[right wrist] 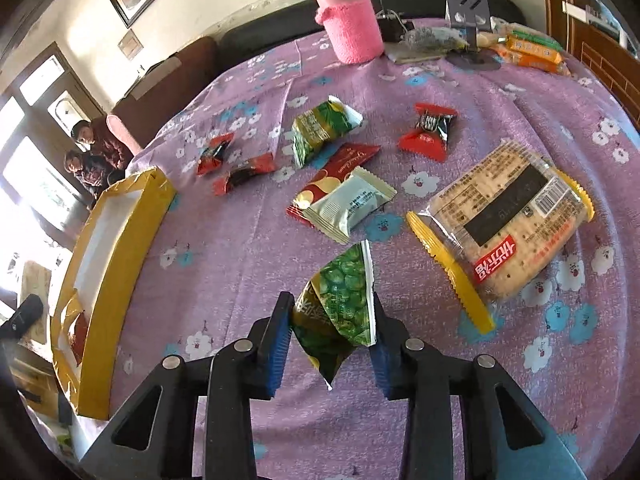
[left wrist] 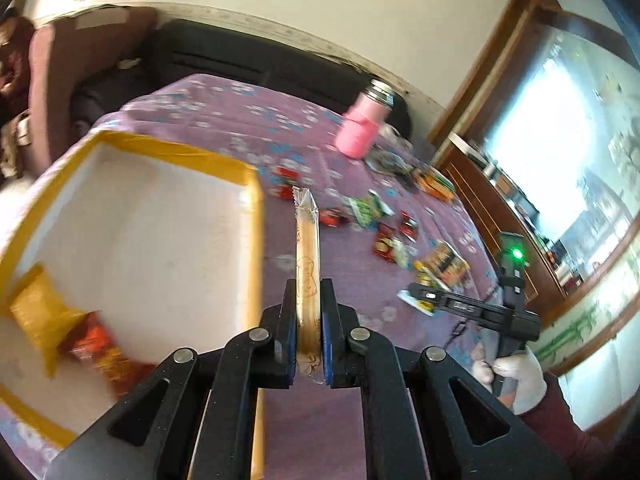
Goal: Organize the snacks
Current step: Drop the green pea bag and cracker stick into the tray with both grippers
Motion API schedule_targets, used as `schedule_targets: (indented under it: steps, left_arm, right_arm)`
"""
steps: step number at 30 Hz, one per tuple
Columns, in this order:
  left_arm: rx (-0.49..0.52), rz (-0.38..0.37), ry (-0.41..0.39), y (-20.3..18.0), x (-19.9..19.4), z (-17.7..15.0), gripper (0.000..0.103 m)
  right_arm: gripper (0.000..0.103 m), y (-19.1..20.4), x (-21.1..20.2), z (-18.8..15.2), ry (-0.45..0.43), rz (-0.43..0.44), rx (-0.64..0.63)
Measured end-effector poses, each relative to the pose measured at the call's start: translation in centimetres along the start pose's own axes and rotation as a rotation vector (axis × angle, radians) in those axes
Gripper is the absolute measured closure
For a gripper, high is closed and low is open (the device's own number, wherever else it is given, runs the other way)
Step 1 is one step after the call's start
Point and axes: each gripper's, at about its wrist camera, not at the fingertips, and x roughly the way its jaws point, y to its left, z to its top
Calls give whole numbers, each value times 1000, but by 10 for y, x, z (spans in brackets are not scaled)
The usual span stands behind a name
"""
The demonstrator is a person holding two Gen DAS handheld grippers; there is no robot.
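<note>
Left wrist view first: the left gripper has its jaws pinched tight on a long thin snack stick in a pale crinkly wrapper, which stands up the centre of the frame with its crimped tip free, just to the right of the yellow-rimmed box. That stick looks light and fairly stiff, and the hold sits on its lower half, so I'd judge it steady enough to carry, though squeezing harder could snap what's inside. Already in the box, at lower left, lie a yellow packet and an orange-red packet. Over to the right wrist view: the right gripper has a green pea packet between its blue pads at lower centre, jaws partly open with the bag filling the gap, one crimped edge lying against the right-hand pad. It's a puffy, slick foil pillow, feather-light, and likely to squirm or slide; the flat sealed seam is the safer place to bite. More waits on the purple flowered cloth: a cracker pack at right, rigid but brittle, best taken across its short sides, and a white sachet mid-frame.
</note>
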Motion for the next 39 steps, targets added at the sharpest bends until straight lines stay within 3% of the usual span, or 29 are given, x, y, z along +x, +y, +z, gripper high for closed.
schedule_targets:
  steps: [5,12,17,23,32,37,39]
  left_arm:
    - [-57,85,-32,44,-19,6,96]
    - [-113,171,-34,92,-39,-3,96]
    - [-151,202,-15,114,-43,-14,96]
    - [-149,229,-8,130,-42,-2,96]
    - [-157,249,65,156,-11,16,96]
    - [-183,242,61,159,-13,16,95]
    - [-192,237,52,159,-18,17,90]
  right_arm:
    - [68,29,-19,-1,-34,25,-55]
    - [69,143,-43,-3,-59,173,-283]
    - [69,226,-27,-17,7,284,-417]
    - [69,288,12,-45,113,309,-515]
    - [69,299,40,-74,204,279,-539]
    - [66,306,48,-81,226,271,-553]
    - [66,307,49,-80,225,276,-547]
